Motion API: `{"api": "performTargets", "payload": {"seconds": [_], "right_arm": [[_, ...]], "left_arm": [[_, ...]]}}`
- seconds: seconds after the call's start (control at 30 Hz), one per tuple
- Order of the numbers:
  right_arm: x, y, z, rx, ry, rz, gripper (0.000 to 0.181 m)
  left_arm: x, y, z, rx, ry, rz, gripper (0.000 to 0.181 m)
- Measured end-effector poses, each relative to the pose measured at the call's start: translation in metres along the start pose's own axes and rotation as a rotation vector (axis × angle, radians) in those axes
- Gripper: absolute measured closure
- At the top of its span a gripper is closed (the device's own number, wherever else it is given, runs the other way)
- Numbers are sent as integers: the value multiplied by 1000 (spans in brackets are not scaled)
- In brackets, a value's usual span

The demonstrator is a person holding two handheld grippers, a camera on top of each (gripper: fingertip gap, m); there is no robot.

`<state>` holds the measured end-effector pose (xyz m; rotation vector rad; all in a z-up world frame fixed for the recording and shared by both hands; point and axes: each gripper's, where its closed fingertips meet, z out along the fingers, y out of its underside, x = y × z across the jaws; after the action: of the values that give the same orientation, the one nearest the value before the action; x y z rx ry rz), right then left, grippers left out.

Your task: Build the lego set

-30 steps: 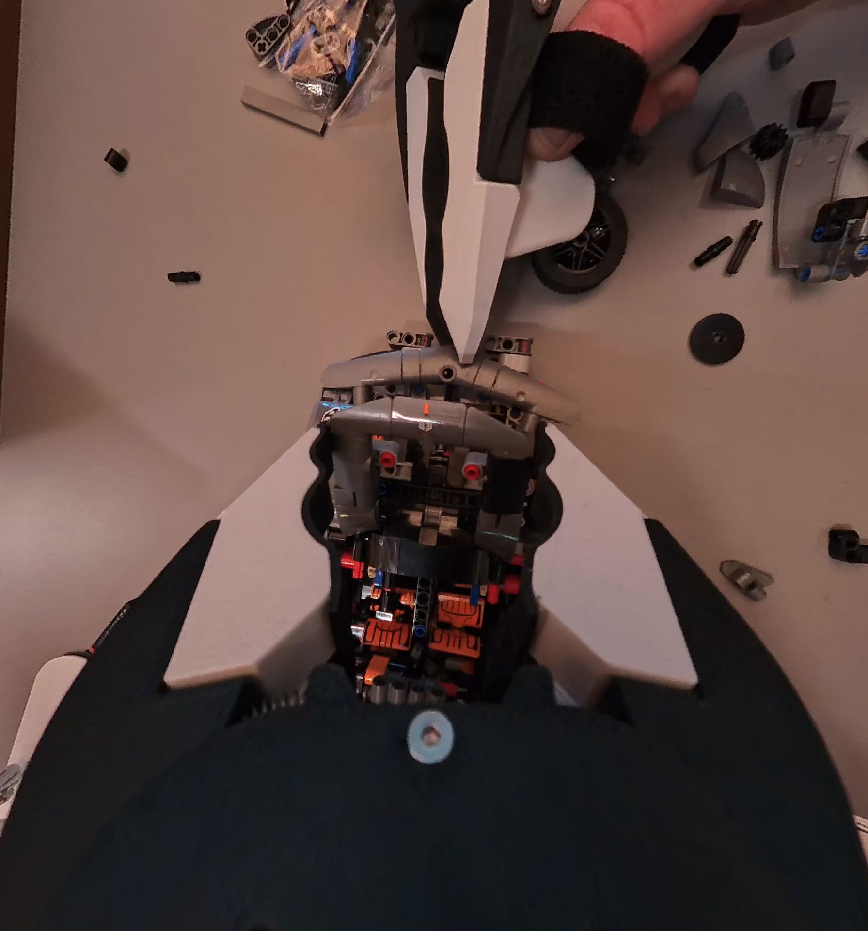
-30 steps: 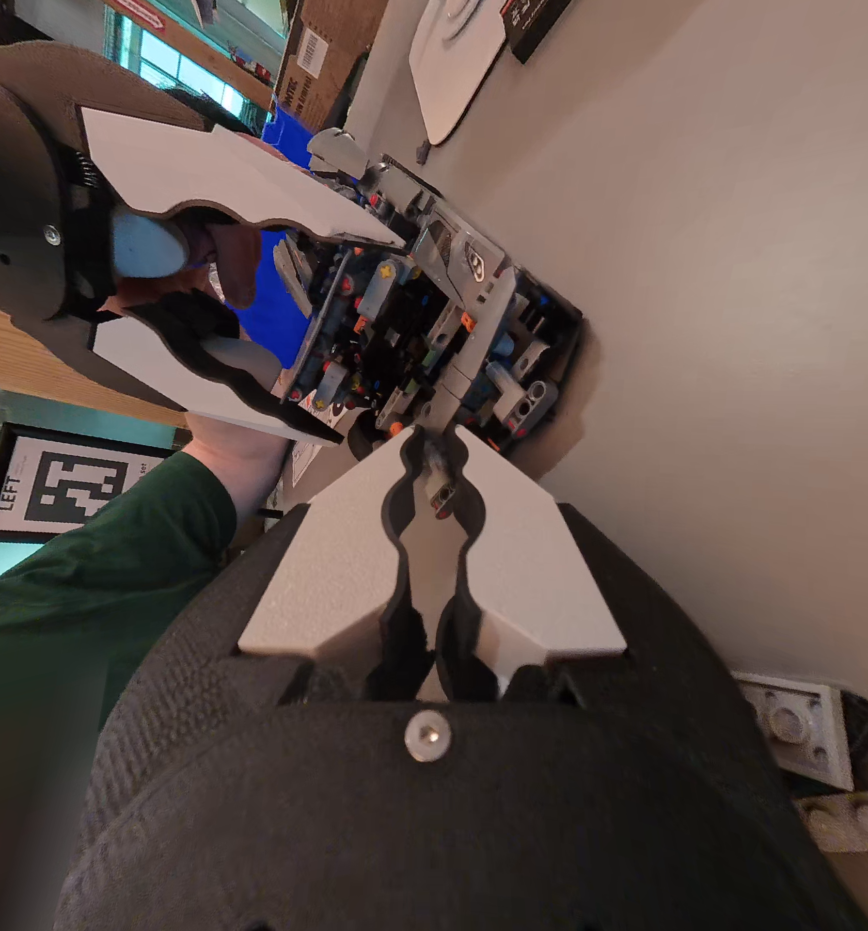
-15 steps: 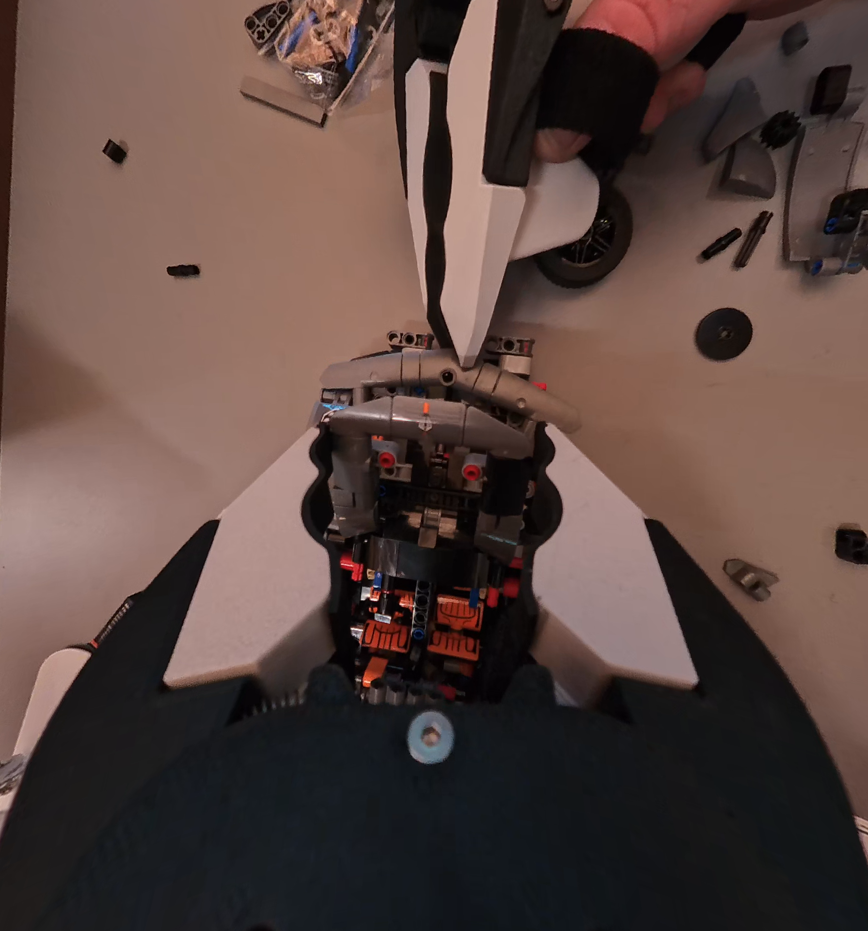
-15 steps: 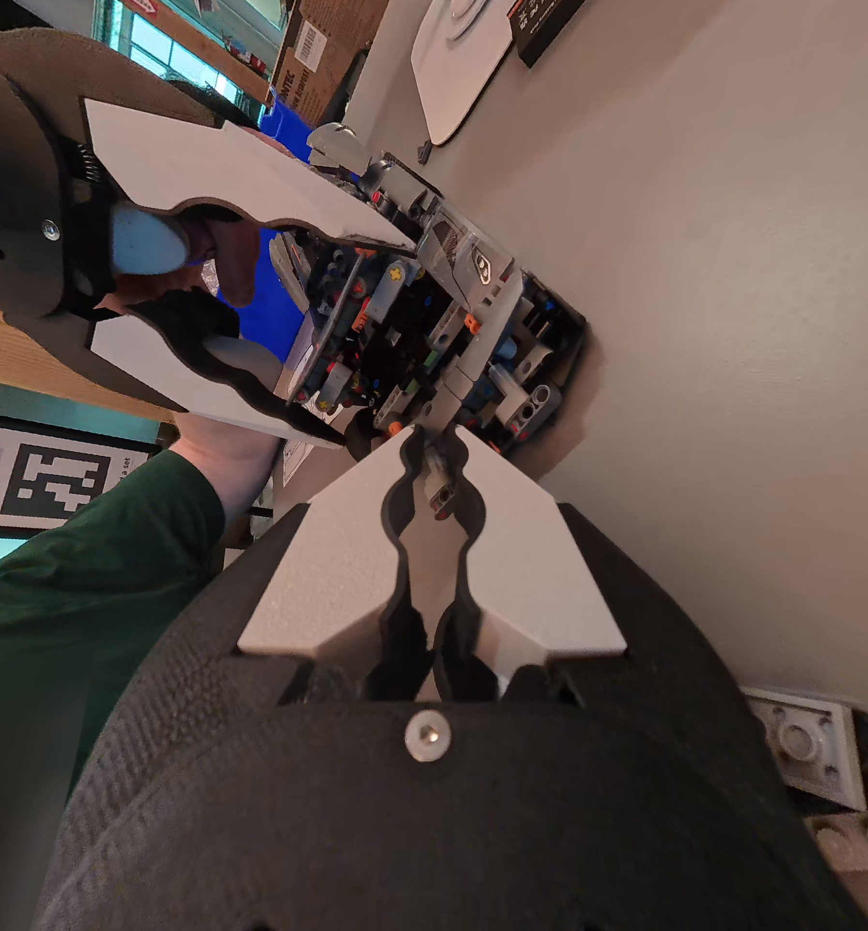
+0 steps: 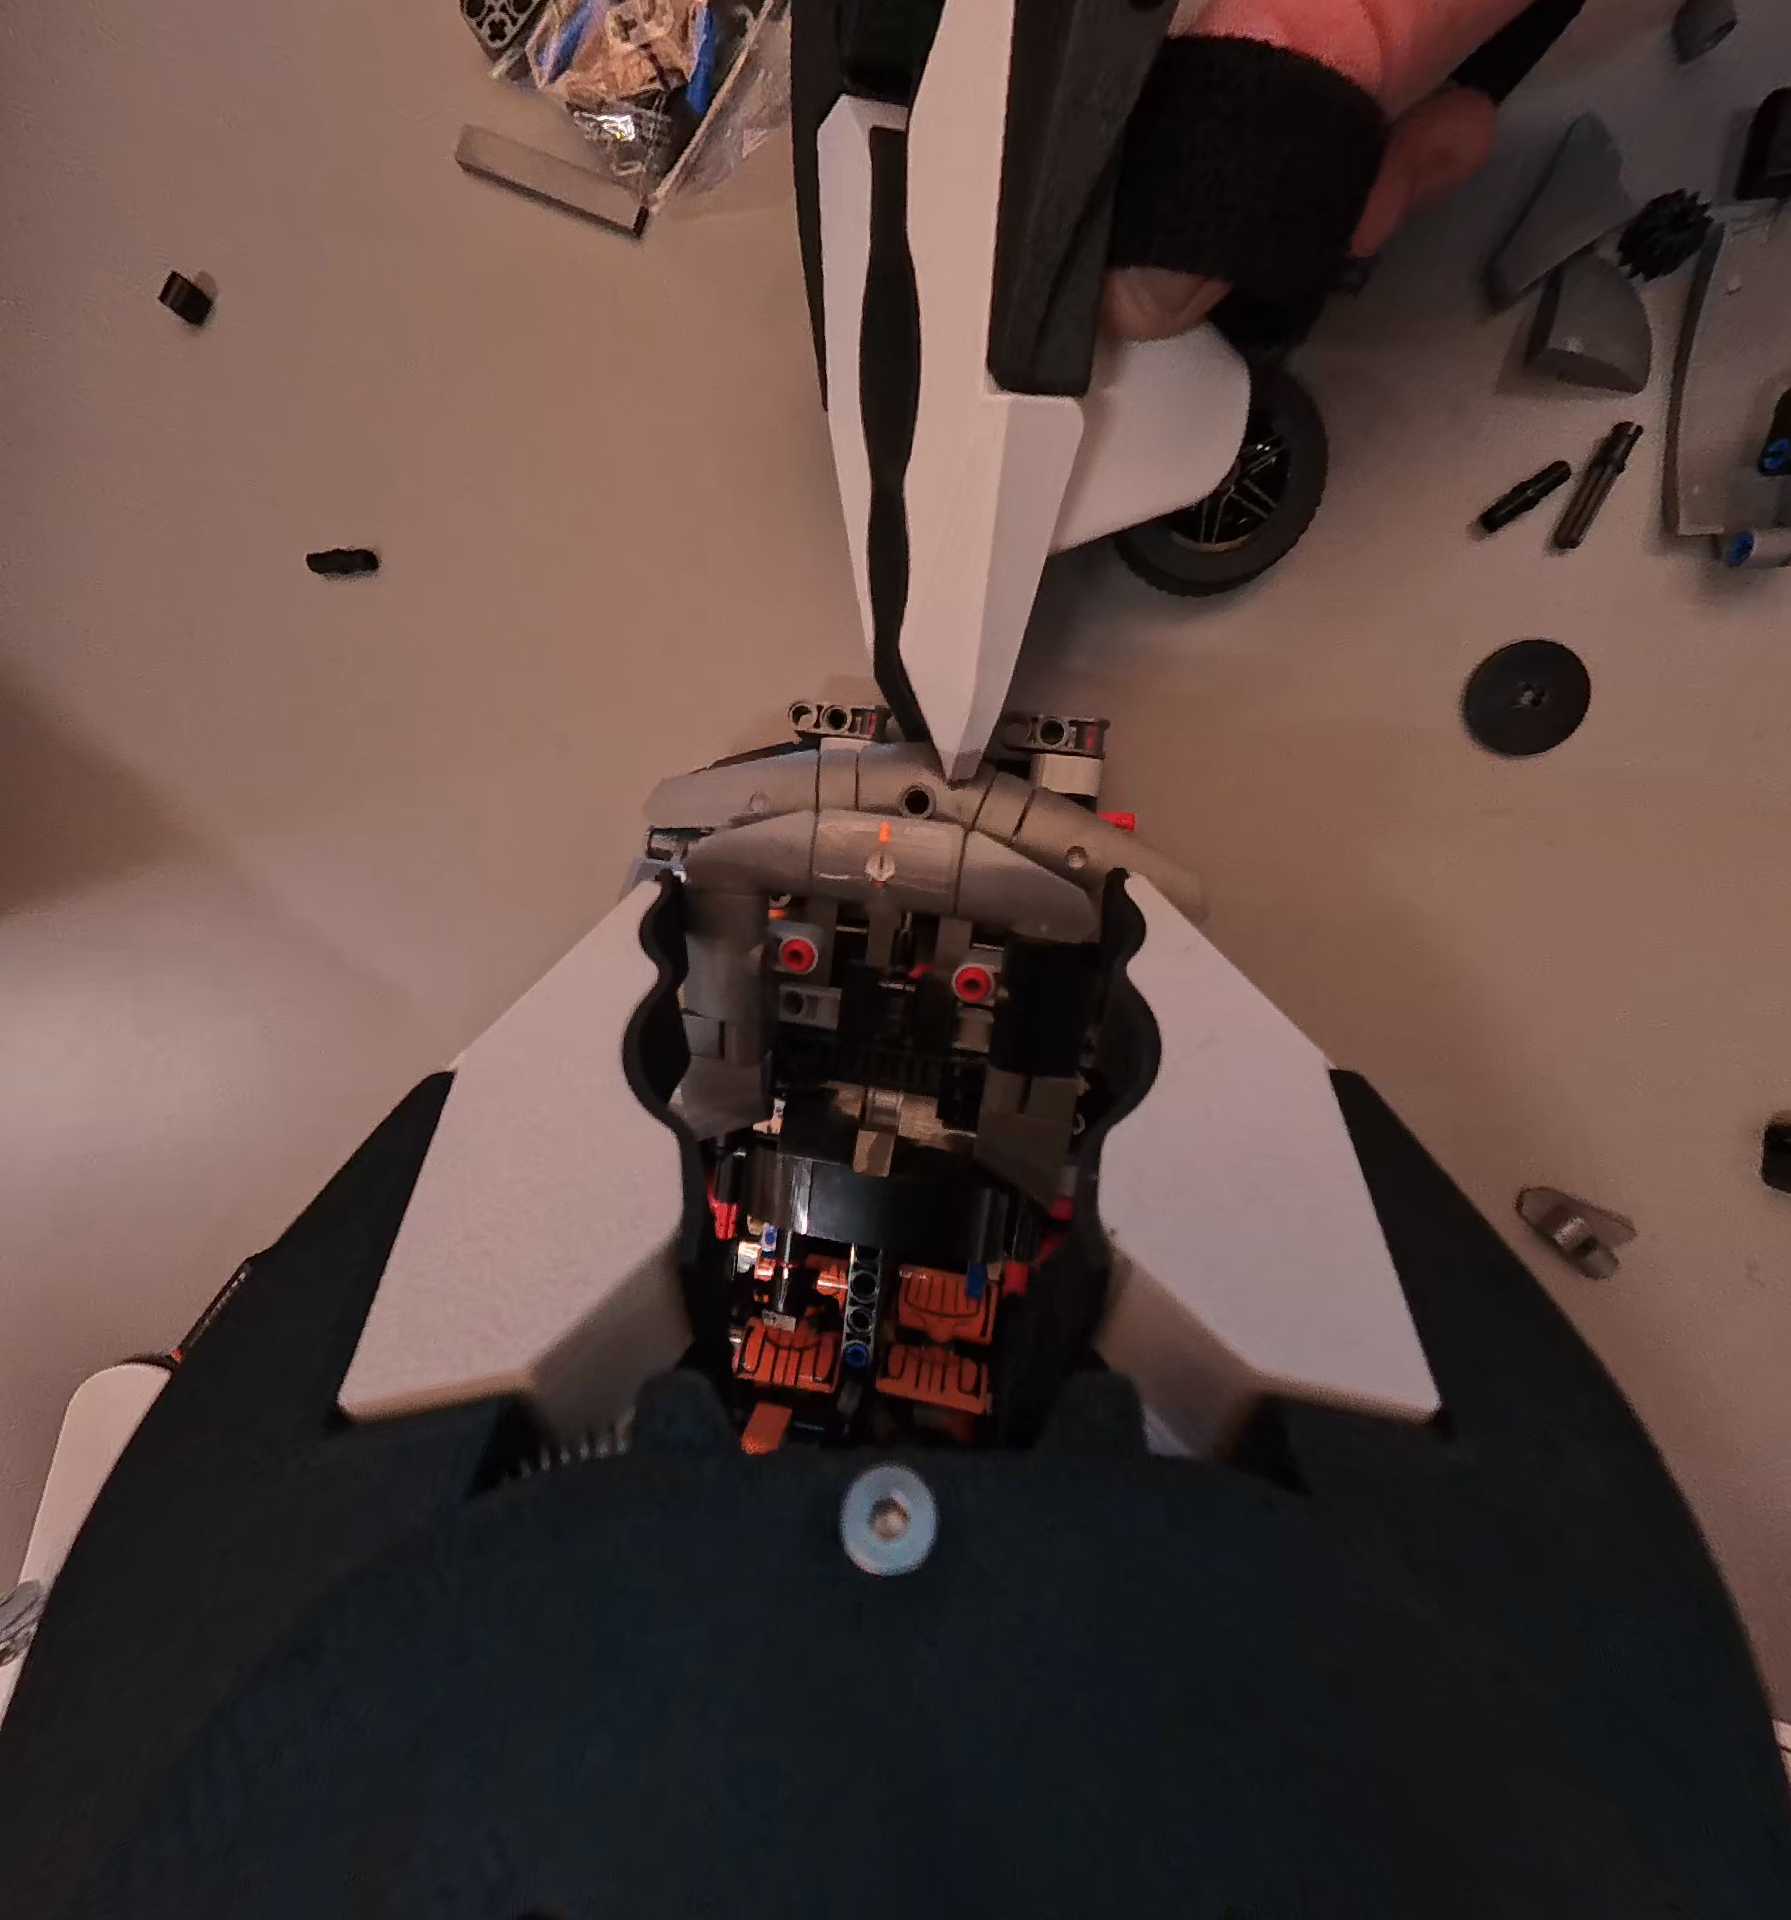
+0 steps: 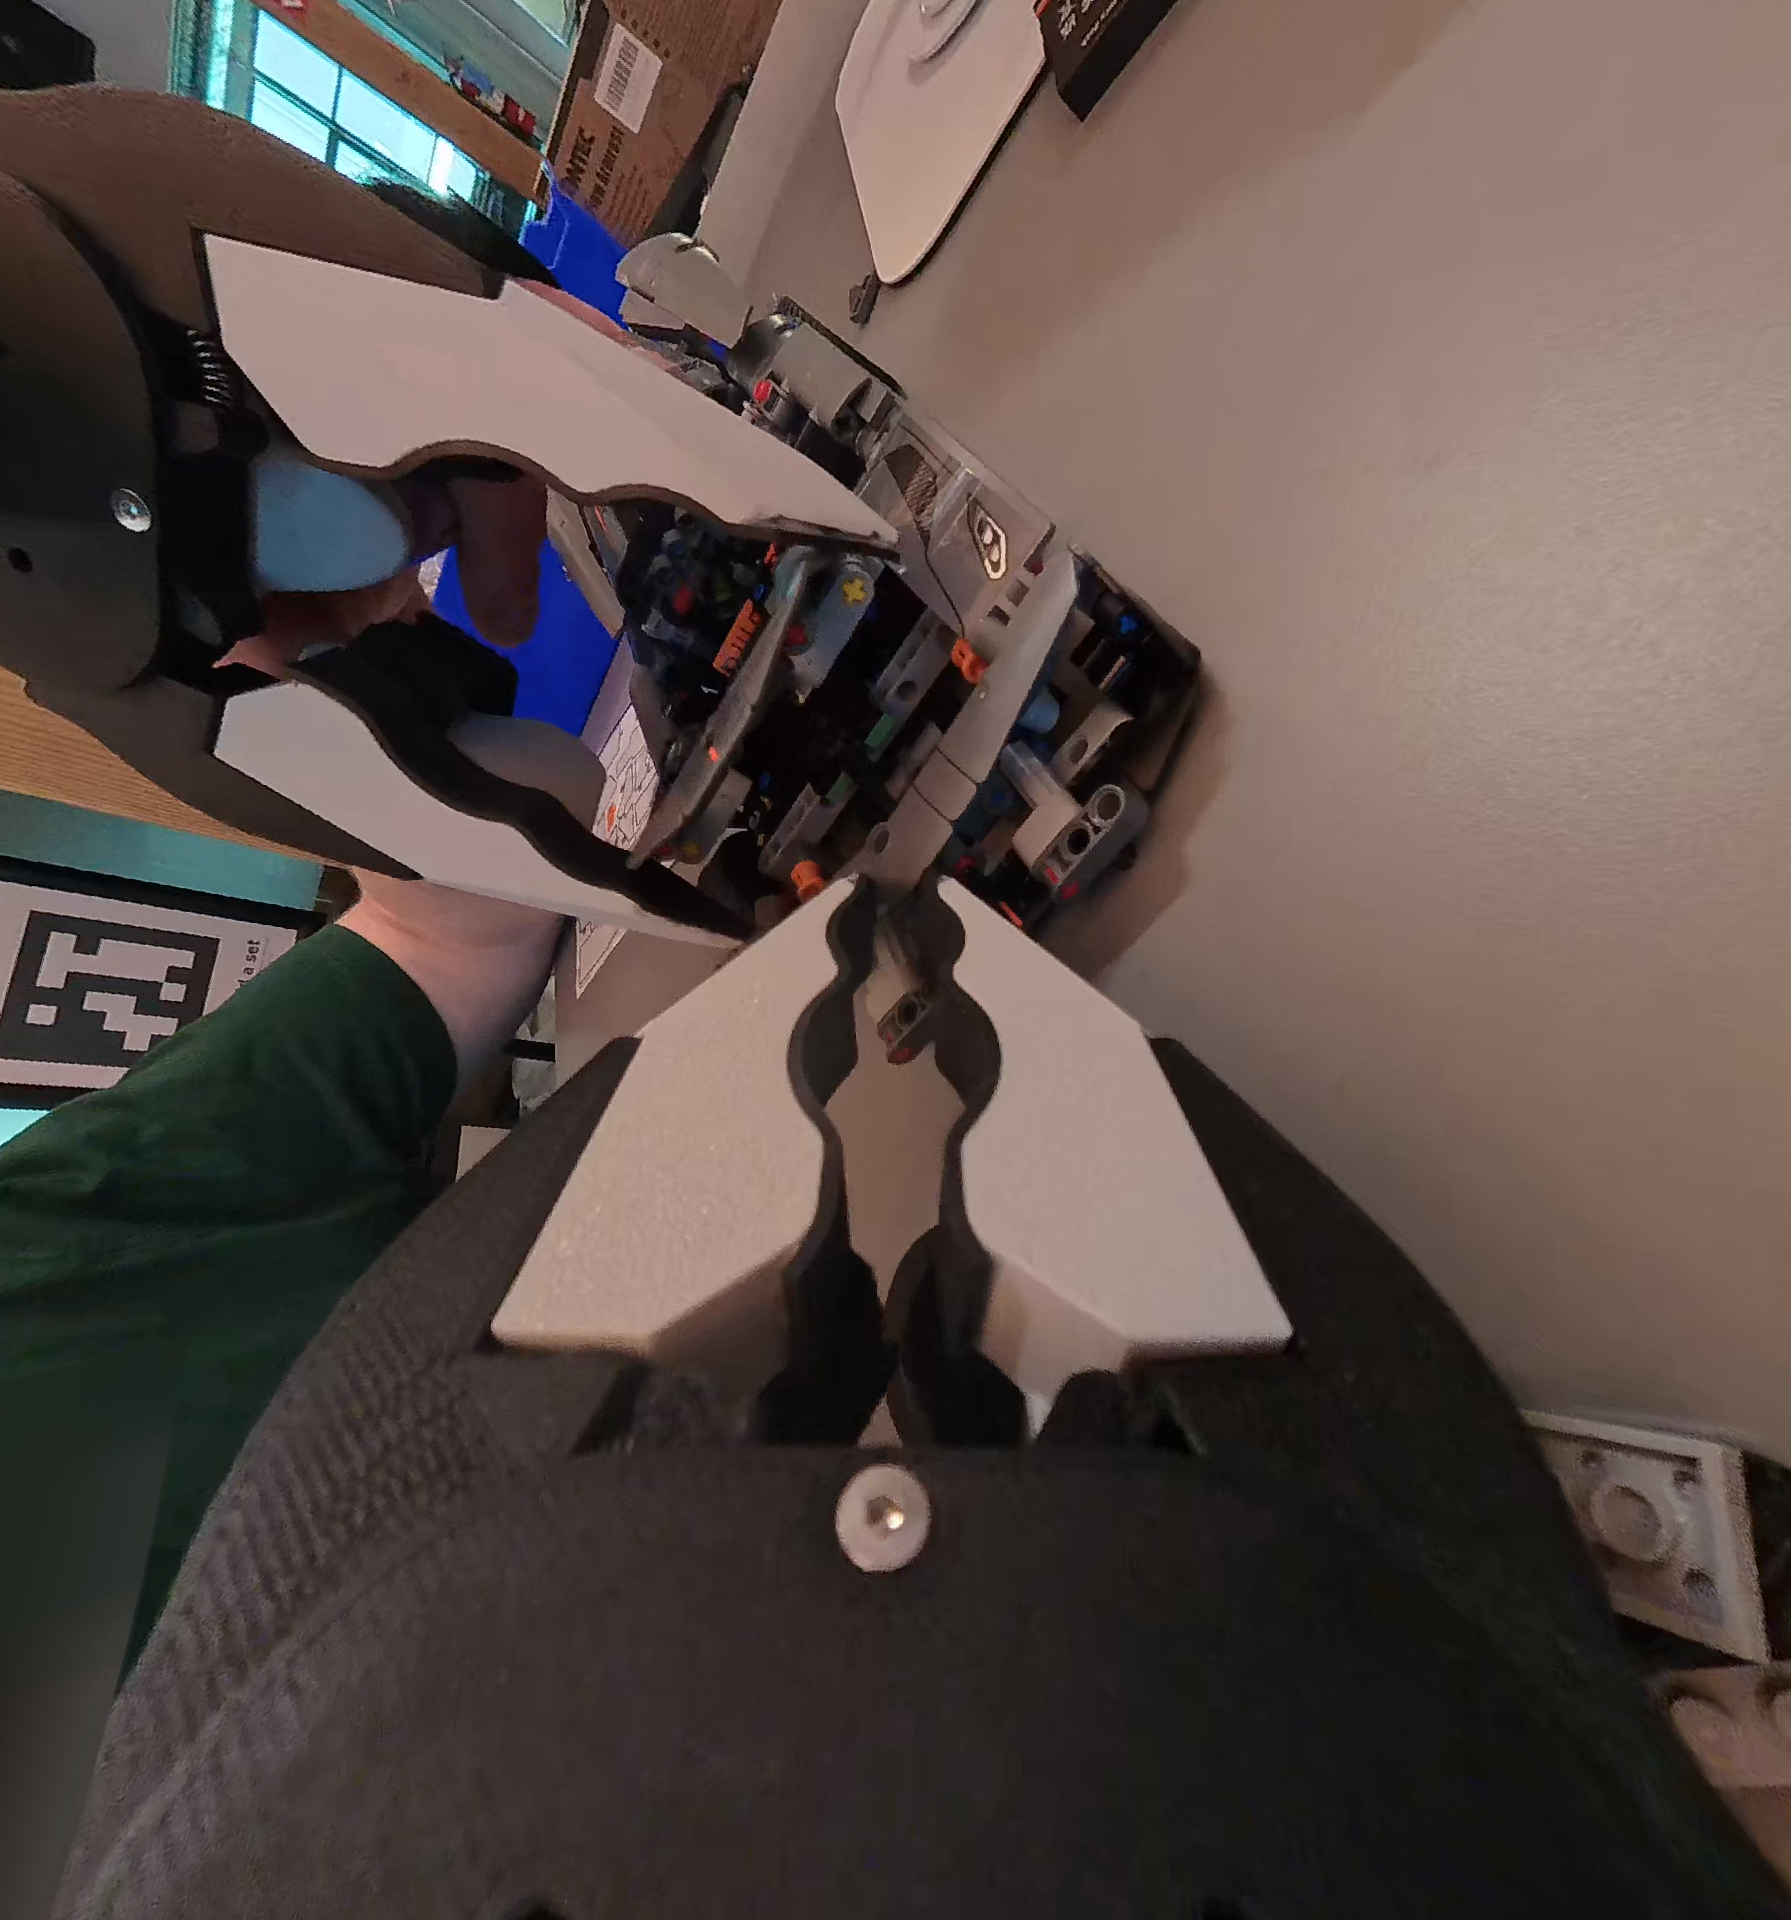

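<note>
While the left gripper (image 5: pixel 891 997) clasps the lego car model (image 5: pixel 886 1049) between its fingers, centred on the tabletop (image 5: pixel 351 727), the right gripper (image 6: pixel 896 914) pinches a small grey connector piece (image 6: pixel 906 1013) against the model's end. Loose parts lie at 2 o'clock, including a black wheel (image 5: pixel 1234 499).

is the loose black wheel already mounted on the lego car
No, the black wheel lies flat on the table, apart from the lego car that the left claw holds.
</note>
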<state>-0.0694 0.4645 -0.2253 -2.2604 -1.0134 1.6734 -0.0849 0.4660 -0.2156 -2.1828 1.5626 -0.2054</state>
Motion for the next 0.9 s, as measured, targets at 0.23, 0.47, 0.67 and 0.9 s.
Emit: {"api": "performTargets", "payload": {"seconds": [0.23, 0.47, 0.67, 0.9], "right_arm": [[5, 5, 3, -29, 32, -14, 181], [1, -6, -7, 27, 36, -35, 173], [4, -3, 1, 9, 60, -48, 170], [7, -1, 2, 7, 66, -41, 173]], "left_arm": [[-3, 4, -1, -8, -15, 2, 104], [-1, 4, -1, -25, -18, 11, 103], [0, 2, 0, -21, -16, 10, 103], [1, 1, 5, -10, 3, -11, 103]]}}
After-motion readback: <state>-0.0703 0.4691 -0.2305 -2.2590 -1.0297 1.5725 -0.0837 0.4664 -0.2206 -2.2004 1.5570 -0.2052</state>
